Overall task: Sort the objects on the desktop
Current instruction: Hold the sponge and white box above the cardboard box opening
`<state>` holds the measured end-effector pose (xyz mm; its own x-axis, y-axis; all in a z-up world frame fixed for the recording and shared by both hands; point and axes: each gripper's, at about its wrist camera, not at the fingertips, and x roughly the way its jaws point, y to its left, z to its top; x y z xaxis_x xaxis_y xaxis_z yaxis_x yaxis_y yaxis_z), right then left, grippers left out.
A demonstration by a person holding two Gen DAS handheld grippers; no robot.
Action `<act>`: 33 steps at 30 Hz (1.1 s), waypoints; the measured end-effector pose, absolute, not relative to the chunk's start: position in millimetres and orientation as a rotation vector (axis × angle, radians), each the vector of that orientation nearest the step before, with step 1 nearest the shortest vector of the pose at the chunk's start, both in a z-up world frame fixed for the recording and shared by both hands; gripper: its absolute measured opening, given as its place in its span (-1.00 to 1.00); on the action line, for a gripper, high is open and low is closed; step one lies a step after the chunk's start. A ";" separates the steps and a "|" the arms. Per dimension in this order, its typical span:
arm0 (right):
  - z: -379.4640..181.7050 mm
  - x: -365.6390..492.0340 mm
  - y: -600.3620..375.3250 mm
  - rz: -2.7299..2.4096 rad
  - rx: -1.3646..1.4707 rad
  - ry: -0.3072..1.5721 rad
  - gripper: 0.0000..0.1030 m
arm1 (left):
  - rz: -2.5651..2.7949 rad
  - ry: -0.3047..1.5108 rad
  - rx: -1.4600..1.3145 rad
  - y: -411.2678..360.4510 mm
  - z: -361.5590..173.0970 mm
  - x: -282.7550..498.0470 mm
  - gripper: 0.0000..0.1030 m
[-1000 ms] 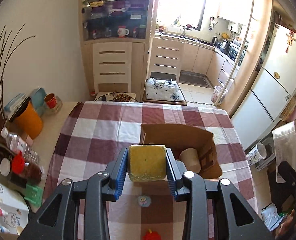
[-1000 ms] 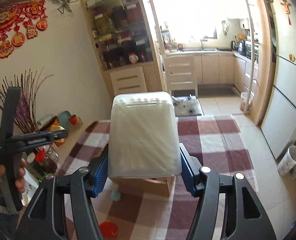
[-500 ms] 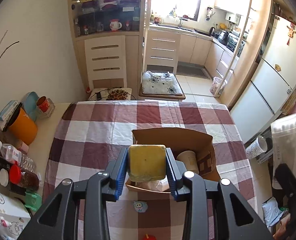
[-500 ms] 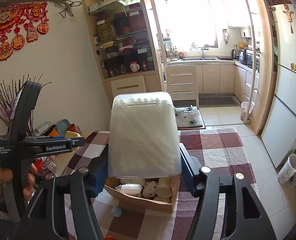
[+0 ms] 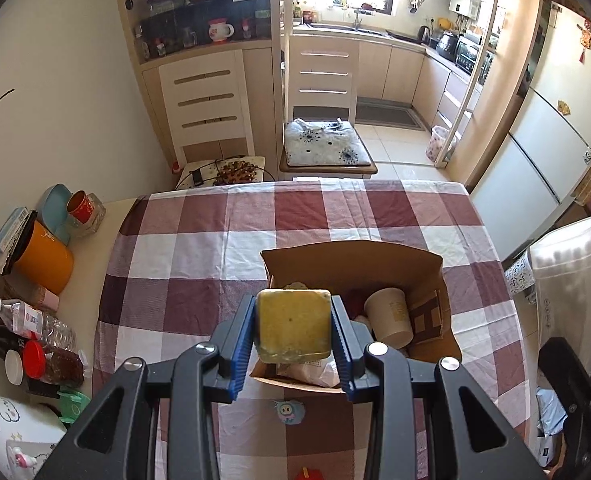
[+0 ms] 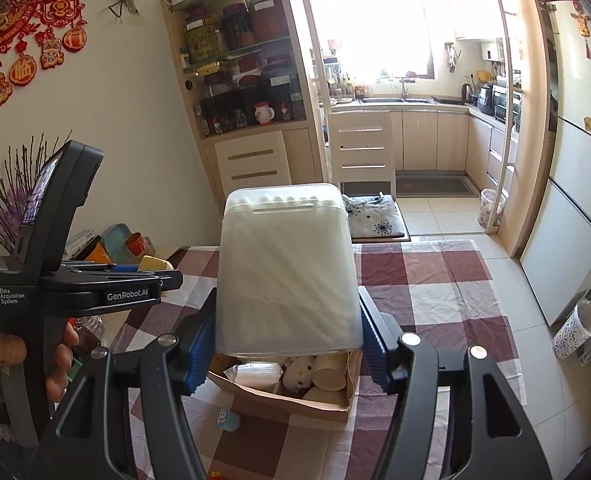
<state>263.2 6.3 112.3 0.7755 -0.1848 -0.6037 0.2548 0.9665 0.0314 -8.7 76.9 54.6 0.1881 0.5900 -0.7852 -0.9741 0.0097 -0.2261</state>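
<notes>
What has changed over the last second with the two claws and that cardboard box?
Both claws have advanced toward the cardboard box, whose contents now show. The left claw still grips the yellow sponge; the right claw still holds the white container. Nothing released.

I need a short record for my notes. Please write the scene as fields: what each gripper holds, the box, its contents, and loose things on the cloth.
left gripper: shut on yellow sponge
right gripper: shut on white plastic container
cardboard box: open, on checked tablecloth
box contents: paper cup, small plush toy, white packet
loose on cloth: small blue figure just outside the box
</notes>
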 end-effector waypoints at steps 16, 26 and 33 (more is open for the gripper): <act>96.5 275.3 1.7 -0.224 0.128 0.685 0.22 | 1.295 0.634 -0.907 95.5 37.3 -1.5 -0.31; 87.6 282.0 -3.4 -0.211 0.130 0.710 0.22 | 1.271 0.673 -0.926 106.7 27.1 1.7 -0.31; 81.9 289.5 -5.4 -0.202 0.124 0.727 0.22 | 1.243 0.711 -0.934 114.4 17.5 2.8 -0.31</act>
